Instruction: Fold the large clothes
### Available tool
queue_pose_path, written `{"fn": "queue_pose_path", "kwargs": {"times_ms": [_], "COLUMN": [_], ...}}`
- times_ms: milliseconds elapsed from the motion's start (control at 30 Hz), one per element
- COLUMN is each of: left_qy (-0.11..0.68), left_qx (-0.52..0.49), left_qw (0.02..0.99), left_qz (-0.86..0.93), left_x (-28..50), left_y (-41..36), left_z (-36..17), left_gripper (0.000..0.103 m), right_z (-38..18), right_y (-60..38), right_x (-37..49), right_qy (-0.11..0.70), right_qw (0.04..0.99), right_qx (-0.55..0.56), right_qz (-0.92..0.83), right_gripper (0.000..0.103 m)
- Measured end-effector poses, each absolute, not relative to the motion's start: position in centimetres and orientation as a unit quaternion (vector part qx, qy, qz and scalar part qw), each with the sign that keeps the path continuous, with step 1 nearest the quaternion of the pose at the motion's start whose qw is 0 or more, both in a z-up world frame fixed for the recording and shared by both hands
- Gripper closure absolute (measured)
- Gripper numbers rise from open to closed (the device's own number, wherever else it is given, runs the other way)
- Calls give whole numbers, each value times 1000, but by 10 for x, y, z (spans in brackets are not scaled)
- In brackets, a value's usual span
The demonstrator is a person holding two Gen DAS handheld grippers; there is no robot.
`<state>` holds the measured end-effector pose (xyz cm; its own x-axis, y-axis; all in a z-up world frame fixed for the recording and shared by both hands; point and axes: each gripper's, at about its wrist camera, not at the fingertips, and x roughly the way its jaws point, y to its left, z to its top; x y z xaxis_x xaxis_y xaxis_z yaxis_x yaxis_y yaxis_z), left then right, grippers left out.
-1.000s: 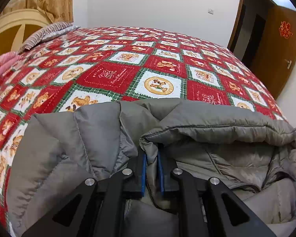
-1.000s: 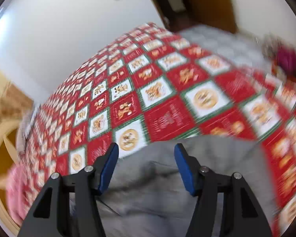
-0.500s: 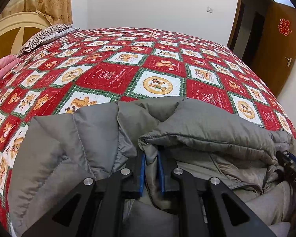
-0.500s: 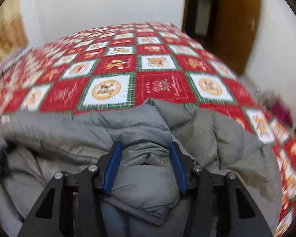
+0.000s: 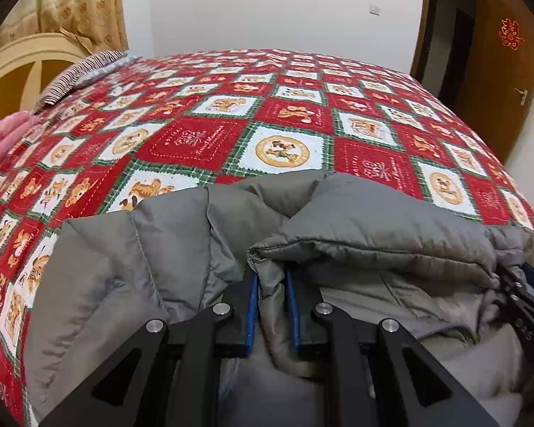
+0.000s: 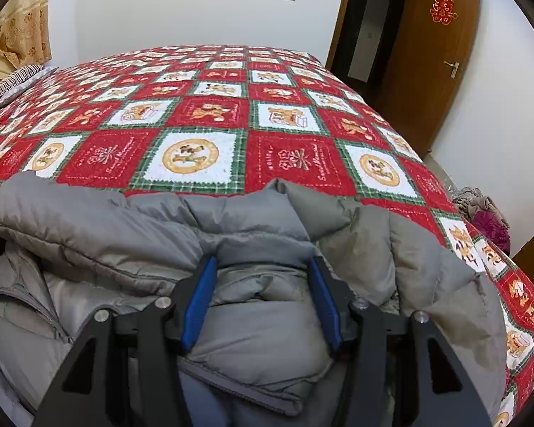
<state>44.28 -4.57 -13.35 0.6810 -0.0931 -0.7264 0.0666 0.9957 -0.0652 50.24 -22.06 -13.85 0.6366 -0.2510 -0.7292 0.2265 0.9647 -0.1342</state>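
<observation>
Grey puffer jacket [image 5: 356, 220] bunched at the near edge of the bed, both your grippers in it.

The jacket lies on the red patchwork bedspread [image 5: 203, 142], filling the 6 o'clock half of each view. Your left gripper [image 5: 271, 302] is clenched on a thin fold of its edge. Your right gripper [image 6: 263, 302] straddles a thick padded roll, blue pads [image 6: 199, 299] against its sides; its jaws have just been closing, then eased slightly apart. A striped pillow [image 5: 78, 74] sits at 10 o'clock, a wooden door [image 6: 427, 53] at 2 o'clock.
</observation>
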Motion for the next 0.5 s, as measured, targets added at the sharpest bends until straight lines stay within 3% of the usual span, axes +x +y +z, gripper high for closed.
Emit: {"fn": "queue_pose_path", "kwargs": {"times_ms": [67,133,167,200,367,500], "left_qy": [400,393,383,367,323,372], "left_qx": [-40,-76,-95,-111,-86,-33], "left_qw": [914,915,918,923,939,922], "left_qz": [-59,-59,-49,-40,-82,-105], "left_x": [435,426,422,420,440,476], "left_y": [-32,-13,-4,1,-35,-93], "left_z": [-123,-106,-96,-84,-36,-58], "left_gripper": [87,67,49,41,39,35], "right_z": [-138,-138,-139,-138,-137,-137], "right_y": [-220,-221,-222,-222,-221,-223], "right_x": [502,502,501,501,499,497], "right_qy": [405,404,402,402,397,393], "right_qw": [905,905,906,906,908,910], "right_qx": [-15,-13,-12,-11,-9,-2], "right_qz": [-132,-132,-131,-131,-132,-130], "right_gripper": [47,47,47,47,47,47]}}
